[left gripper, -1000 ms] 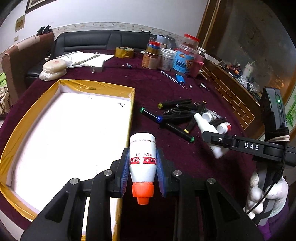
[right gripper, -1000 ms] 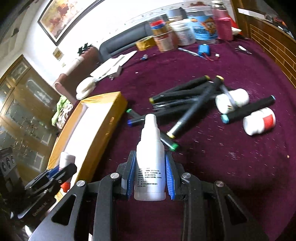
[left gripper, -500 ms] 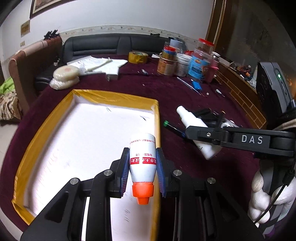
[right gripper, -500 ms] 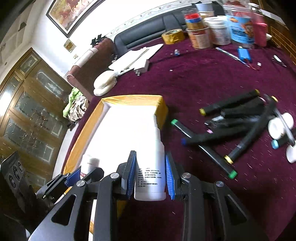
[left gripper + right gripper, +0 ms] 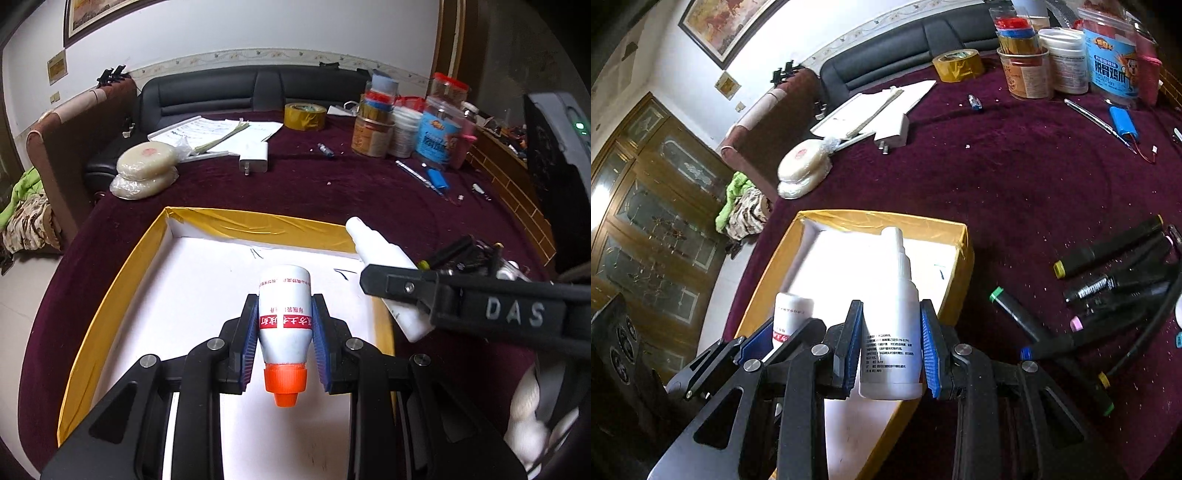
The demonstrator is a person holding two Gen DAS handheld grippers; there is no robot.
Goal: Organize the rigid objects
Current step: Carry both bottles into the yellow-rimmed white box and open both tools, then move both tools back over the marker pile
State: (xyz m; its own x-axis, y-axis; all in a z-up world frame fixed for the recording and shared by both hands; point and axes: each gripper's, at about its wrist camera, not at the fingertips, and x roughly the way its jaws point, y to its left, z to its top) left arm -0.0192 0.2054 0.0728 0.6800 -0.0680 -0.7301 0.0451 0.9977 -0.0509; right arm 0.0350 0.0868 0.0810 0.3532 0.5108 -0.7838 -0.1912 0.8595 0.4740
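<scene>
Over the yellow-rimmed box (image 5: 122, 273), the left hand-held gripper (image 5: 284, 343) pinches a white orange-capped bottle (image 5: 283, 325), the right hand-held gripper (image 5: 891, 350) pinches a plain white nozzle bottle (image 5: 892, 325).

Left wrist: looks down along my fingers (image 5: 246, 334), close over the yellow-rimmed box (image 5: 110, 284).
Right wrist: same downward tilt, beside it.
Shared: box (image 5: 964, 254), bench (image 5: 1015, 177).

Glossy plastic bottle (image 5: 284, 314), shiny gold-taped box (image 5: 258, 225) — probably cardboard — on matt maroon velvety cloth (image 5: 1034, 177).
</scene>
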